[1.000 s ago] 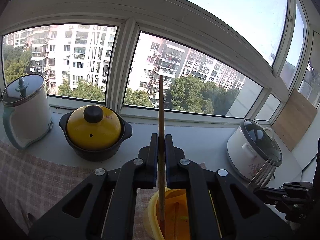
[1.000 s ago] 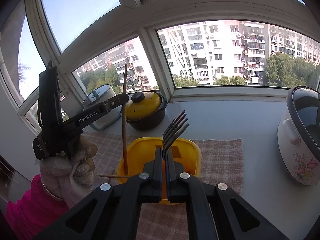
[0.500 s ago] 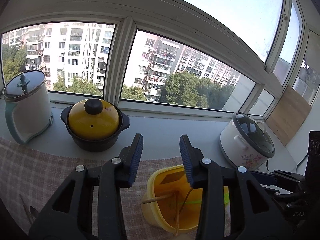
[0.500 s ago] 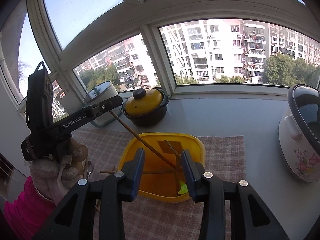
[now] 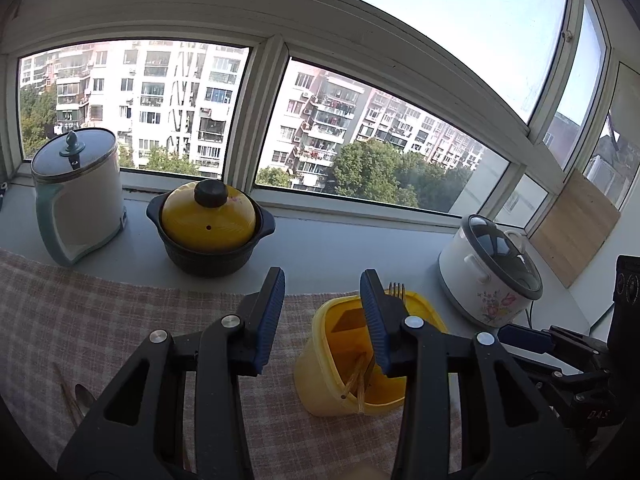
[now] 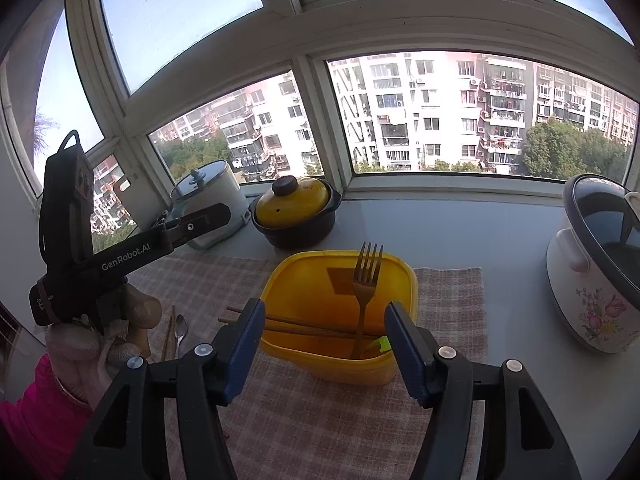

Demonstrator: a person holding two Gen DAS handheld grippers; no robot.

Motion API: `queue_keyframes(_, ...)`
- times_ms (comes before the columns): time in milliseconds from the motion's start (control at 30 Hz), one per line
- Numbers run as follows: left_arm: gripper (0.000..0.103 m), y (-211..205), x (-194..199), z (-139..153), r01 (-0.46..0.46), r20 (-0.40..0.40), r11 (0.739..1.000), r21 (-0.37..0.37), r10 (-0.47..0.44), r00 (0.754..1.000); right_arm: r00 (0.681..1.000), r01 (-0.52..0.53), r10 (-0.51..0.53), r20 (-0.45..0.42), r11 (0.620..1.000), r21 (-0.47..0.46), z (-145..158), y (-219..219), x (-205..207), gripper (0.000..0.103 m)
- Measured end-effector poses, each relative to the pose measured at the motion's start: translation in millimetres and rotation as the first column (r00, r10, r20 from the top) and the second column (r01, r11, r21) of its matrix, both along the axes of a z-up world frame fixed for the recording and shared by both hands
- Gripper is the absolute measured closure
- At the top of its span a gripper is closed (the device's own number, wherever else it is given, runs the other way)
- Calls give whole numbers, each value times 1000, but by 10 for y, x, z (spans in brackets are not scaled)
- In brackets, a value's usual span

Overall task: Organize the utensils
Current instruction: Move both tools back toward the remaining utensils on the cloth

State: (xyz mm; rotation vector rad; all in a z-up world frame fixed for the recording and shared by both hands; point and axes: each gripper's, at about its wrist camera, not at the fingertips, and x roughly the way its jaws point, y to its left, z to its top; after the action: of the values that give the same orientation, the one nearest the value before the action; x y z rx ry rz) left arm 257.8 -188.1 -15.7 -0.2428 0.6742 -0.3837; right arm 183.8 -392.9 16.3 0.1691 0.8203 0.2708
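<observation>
1. We see the left gripper (image 5: 322, 312) with its jaws apart and nothing between them, held above the checked cloth (image 5: 100, 320) on the desk (image 5: 340, 248).
2. The right gripper (image 6: 325, 344) also has its jaws apart and empty, just in front of the yellow container (image 6: 296, 280).
3. A fork (image 6: 365, 292) leans inside the container, tines up, and chopsticks (image 6: 304, 326) lie across it, their ends poking over the left rim.
4. A spoon (image 6: 180, 330) and another utensil lie on the cloth to the container's left.
5. A yellow-lidded pot (image 5: 210, 226), a white kettle (image 5: 80, 196) and a rice cooker (image 5: 490, 276) stand by the window.
</observation>
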Motion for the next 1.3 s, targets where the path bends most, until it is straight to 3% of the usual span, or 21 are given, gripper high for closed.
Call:
queue_keyframes(267,63,337,-307,-42,-36,-21,999,32,37,999,1000,-16,16,1,1000,3,-1,151,-186,26)
queue_keyframes(400,54,560,-464,-74,-61,-36,997,46,62,997,999,-32,32,4,999,1,-17,280,-295,18)
queue_keyframes(600,54,947,-720,-159,-105,-55,990,94,111,992,997,-75,75,-6,997,-1,-86,532,-409,12)
queue_keyframes(733,54,1253,-865,-262,-155,-75,980,122,165,983,997,-75,75,16,997,-6,-118,697,-486,1)
queue_keyframes(967,54,1824,-982,-584,-244,-188,960,141,268,945,995,-99,99,12,995,-6,-184,981,-508,0)
queue_keyframes(1167,54,2052,-1001,-865,-222,-284,964,145,255,924,987,-156,155,-38,987,-40,-309,1251,-493,0)
queue_keyframes(1300,63,2144,-1003,-1042,-206,-336,970,129,238,911,980,-183,179,-84,982,-42,-423,1402,-446,4)
